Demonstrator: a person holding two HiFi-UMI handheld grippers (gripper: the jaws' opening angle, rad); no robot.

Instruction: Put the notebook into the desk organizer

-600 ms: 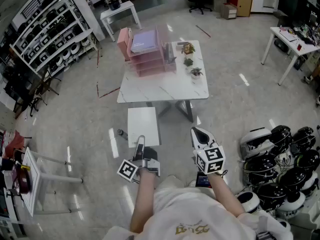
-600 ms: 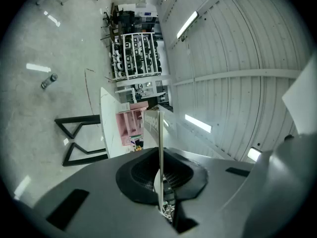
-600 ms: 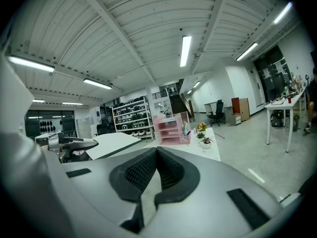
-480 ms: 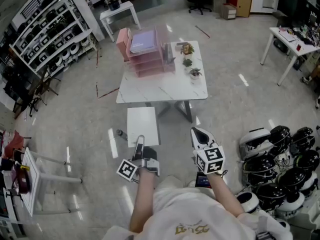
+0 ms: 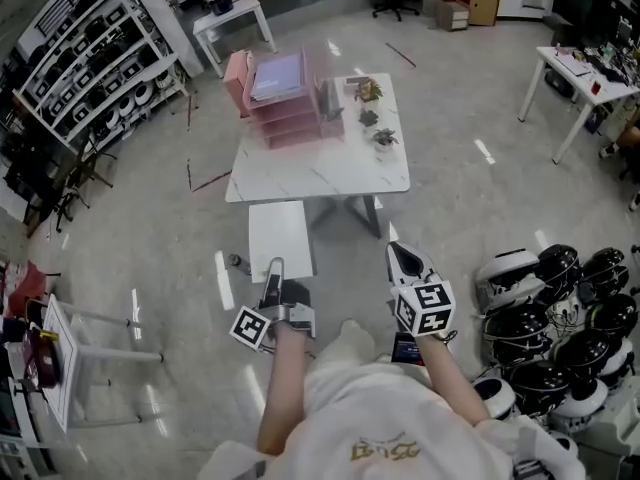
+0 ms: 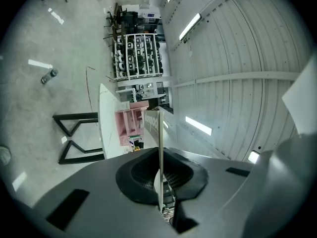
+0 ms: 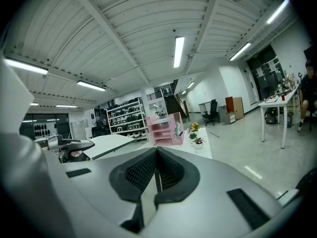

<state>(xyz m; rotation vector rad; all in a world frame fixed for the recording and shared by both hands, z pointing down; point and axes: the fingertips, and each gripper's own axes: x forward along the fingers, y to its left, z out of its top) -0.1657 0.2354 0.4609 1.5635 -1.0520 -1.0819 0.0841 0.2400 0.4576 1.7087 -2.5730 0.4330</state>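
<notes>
My left gripper clamps the notebook by its near edge, flat (for sliding in, I judge), short of the table. The organizer sits at its far-left corner. My right gripper is closed on nothing.

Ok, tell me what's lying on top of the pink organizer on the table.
A flat lilac pad lies on the top tray of the organizer. It covers that tray's floor, and the lower trays' contents cannot be seen.
</notes>
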